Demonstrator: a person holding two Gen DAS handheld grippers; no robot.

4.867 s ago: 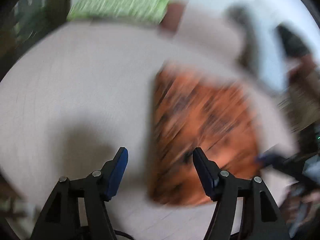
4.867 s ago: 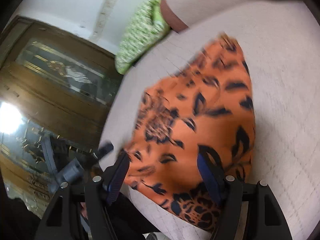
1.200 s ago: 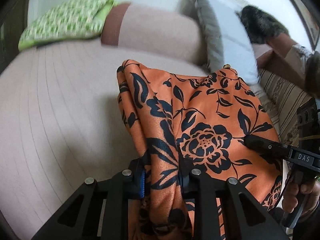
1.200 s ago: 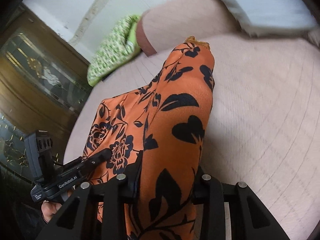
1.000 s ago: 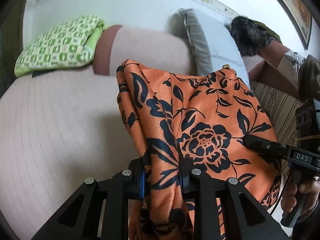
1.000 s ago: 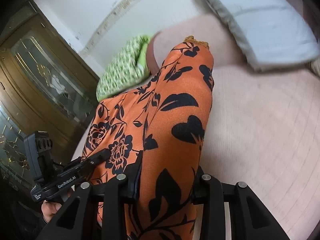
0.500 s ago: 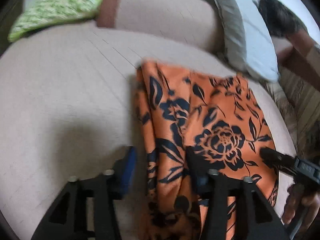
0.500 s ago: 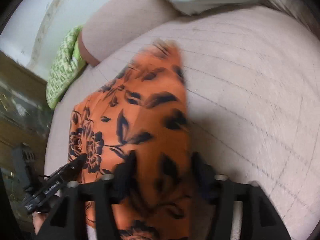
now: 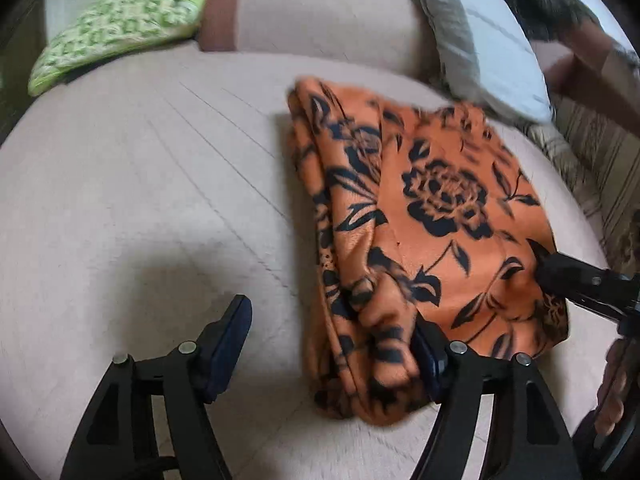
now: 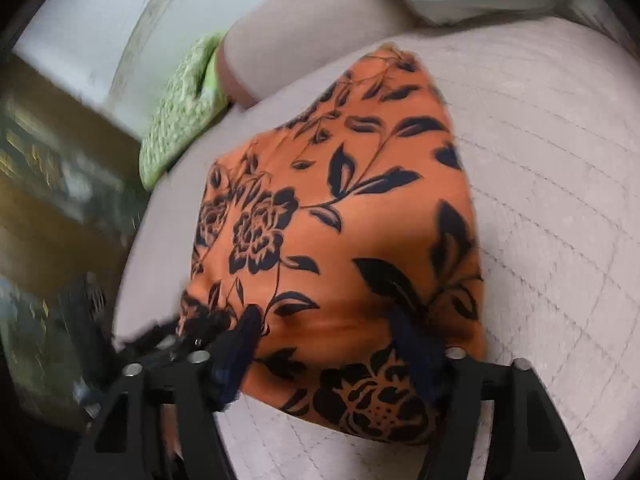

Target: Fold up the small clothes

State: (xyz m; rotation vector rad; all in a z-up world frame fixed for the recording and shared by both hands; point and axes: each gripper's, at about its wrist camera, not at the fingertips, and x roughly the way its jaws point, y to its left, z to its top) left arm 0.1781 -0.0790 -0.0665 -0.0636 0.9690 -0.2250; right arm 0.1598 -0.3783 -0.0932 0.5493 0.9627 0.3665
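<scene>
An orange garment with black flowers [image 9: 424, 216] lies folded on the beige quilted bed [image 9: 140, 200]. It also shows in the right wrist view [image 10: 344, 232]. My left gripper [image 9: 332, 344] is open at the garment's near left corner, its right finger against the bunched fold. My right gripper [image 10: 332, 356] is open over the garment's near edge, with cloth lying between its fingers. The right gripper's tip also shows in the left wrist view [image 9: 576, 280], at the cloth's right edge.
A green patterned pillow [image 9: 116, 28] and a beige bolster [image 9: 320, 16] lie at the head of the bed. A grey-white pillow [image 9: 484, 48] lies at the back right. A dark wooden cabinet [image 10: 52, 208] stands left of the bed.
Both grippers held the garment up, lowered it onto the bed and opened. The garment now lies flat, released from both.
</scene>
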